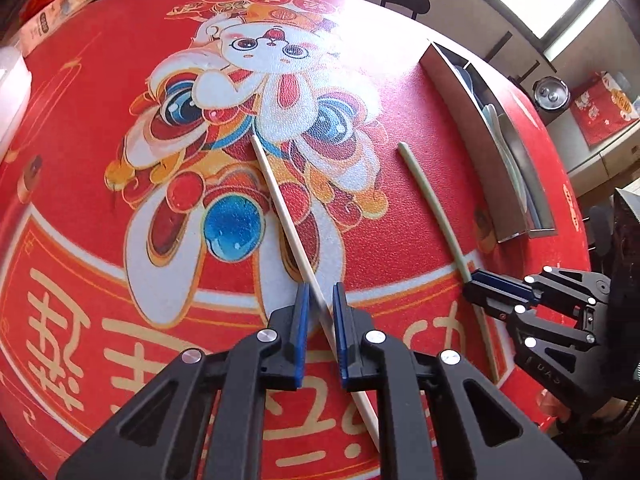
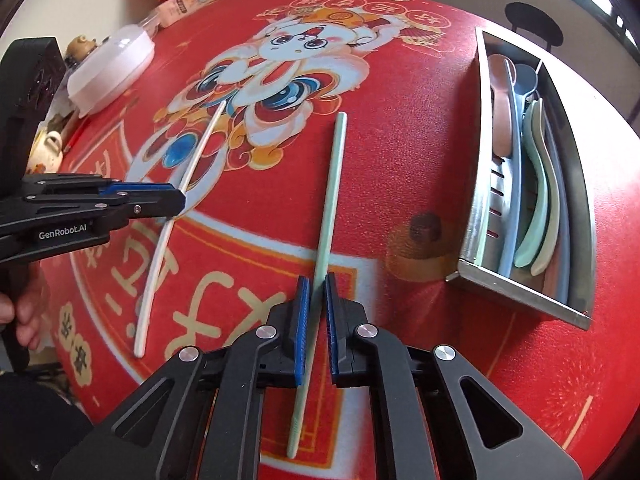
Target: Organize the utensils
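Note:
A white chopstick (image 1: 280,196) lies slanted on the red printed table cover (image 1: 100,80), and my left gripper (image 1: 323,292) is shut on its lower part. The right wrist view shows that same left gripper (image 2: 179,200) pinching the white chopstick (image 2: 192,160) from the left. To the right lies a pale green chopstick (image 2: 332,184), with my right gripper (image 2: 316,286) shut on it near its near end. In the left wrist view the right gripper (image 1: 471,282) clamps the green chopstick (image 1: 432,196). A steel utensil tray (image 2: 476,184) at the right holds pink, blue and green spoons (image 2: 536,184).
A white lidded container (image 2: 108,68), snack packets (image 2: 188,0) and a small teapot (image 2: 48,148) crowd the table's left and far edge. A black chair (image 2: 532,20) stands beyond the tray. A hand (image 2: 24,312) holds the left gripper's handle.

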The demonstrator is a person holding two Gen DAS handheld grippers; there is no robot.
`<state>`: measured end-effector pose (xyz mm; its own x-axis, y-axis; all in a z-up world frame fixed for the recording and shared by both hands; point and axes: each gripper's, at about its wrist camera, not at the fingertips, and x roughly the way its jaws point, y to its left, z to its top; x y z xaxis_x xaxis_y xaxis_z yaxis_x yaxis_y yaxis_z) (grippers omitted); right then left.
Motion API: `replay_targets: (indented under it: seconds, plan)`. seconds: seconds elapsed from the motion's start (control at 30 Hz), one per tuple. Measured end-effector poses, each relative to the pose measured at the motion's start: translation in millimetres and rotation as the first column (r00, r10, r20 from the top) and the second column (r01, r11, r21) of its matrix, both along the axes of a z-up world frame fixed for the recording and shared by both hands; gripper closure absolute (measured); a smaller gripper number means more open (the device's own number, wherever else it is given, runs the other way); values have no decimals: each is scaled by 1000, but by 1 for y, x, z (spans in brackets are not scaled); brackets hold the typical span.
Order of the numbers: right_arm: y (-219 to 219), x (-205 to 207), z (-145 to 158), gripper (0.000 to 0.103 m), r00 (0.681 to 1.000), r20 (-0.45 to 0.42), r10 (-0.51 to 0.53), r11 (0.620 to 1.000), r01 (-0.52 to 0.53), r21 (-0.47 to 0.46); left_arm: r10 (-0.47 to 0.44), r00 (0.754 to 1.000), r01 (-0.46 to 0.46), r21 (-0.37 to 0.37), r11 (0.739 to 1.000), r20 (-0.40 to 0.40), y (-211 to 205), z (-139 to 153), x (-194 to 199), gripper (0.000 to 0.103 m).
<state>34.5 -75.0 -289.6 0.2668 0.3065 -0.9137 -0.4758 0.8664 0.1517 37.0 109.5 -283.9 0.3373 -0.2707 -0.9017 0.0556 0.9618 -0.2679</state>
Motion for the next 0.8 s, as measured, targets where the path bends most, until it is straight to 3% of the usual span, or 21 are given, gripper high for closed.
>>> replay_targets:
  seconds: [0.23, 0.4, 0.53, 0.8]
  plan:
    - [4, 10, -1, 94, 999, -17, -27, 1000, 27, 15, -3, 1000, 3, 15, 1000, 6, -8, 2, -3, 87]
    - [13, 13, -1, 94, 1000, 2, -23, 1000, 23, -15, -4, 1000, 3, 69, 998, 19, -26, 2, 6, 75]
    - [15, 13, -1, 94, 1000, 18, -24, 999, 24, -28, -7, 999, 3, 121, 993, 33, -34, 2, 9, 74]
    - [15, 14, -1, 94, 999, 27, -29, 999, 29, -20, -3, 999, -2, 138, 990, 38, -37, 1, 10, 74]
